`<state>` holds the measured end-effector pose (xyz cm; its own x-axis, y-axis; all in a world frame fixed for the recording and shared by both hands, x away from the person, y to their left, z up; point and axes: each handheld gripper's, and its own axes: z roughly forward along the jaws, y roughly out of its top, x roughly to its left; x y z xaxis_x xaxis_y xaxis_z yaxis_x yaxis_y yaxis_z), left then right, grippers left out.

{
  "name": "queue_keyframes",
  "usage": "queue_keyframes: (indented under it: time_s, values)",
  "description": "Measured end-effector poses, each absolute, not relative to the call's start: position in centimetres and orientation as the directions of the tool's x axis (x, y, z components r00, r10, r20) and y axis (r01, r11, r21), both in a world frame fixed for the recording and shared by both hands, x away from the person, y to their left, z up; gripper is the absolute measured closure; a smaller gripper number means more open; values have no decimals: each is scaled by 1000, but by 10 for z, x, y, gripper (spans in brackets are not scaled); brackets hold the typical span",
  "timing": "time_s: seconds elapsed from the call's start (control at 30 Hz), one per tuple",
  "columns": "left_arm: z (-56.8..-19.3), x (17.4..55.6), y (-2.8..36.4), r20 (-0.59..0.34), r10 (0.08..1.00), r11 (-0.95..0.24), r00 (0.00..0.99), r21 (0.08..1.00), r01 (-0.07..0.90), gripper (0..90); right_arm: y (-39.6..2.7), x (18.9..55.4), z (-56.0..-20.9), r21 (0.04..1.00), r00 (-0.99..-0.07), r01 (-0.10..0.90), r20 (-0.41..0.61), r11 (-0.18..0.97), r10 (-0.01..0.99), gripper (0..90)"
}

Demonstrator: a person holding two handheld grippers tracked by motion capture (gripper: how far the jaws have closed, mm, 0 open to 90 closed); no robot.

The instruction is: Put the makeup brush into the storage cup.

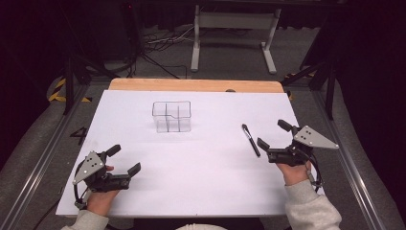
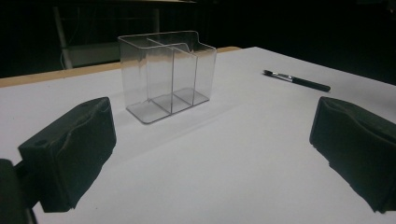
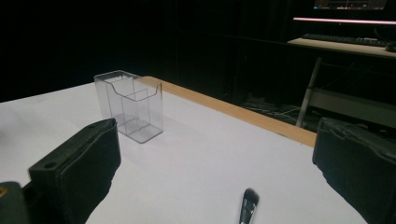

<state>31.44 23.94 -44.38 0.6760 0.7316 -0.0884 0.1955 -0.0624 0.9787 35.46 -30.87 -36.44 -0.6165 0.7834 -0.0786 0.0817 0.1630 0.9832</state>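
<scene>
A clear plastic organizer box [image 1: 172,116] with dividers stands upright on the white table sheet [image 1: 201,167], behind the middle. It also appears in the left gripper view [image 2: 167,73] and the right gripper view [image 3: 129,105]. A black makeup brush [image 1: 251,140] lies flat to the right of the box, just left of my right gripper [image 1: 274,134]; the brush [image 2: 295,80] shows far right from the left gripper, and the brush tip [image 3: 248,205] sits between my right jaws. My left gripper [image 1: 125,159] rests at the front left, open and empty. The right gripper is open too.
The wooden table edge [image 1: 196,85] runs along the back. Beyond it stand a white frame leg stand [image 1: 233,33] and floor cables [image 1: 158,45]. Metal rails [image 1: 38,163] flank the table. A desk with a monitor [image 3: 350,5] shows in the right gripper view.
</scene>
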Motion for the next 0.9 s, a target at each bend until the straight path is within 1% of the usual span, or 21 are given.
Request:
queue_keyframes:
  time_s: [0.23, 0.47, 0.6, 0.77, 0.83, 0.9]
  values:
    - [-444, 314, 240, -86, 733, -65, 675, 978, 196, 12, -307, 370, -351, 982, -611, 88, -80, 168, 787, 18]
    - [-444, 314, 240, -83, 733, -70, 675, 978, 197, 12, -304, 385, -347, 979, -619, 116, -60, 167, 783, 12]
    - [-444, 314, 240, -87, 734, -65, 674, 978, 197, 11, -301, 393, -343, 976, -617, 124, -67, 181, 784, 6]
    - [-445, 314, 240, -87, 733, -68, 674, 977, 200, 12, -298, 400, -338, 962, -624, 151, -86, 227, 777, 23]
    - [-445, 313, 240, -80, 732, -77, 676, 977, 199, 12, -295, 404, -336, 942, -618, 182, -112, 280, 778, 29]
    - [-445, 313, 240, -76, 733, -83, 676, 976, 200, 13, -293, 409, -334, 924, -614, 233, -101, 302, 783, 31]
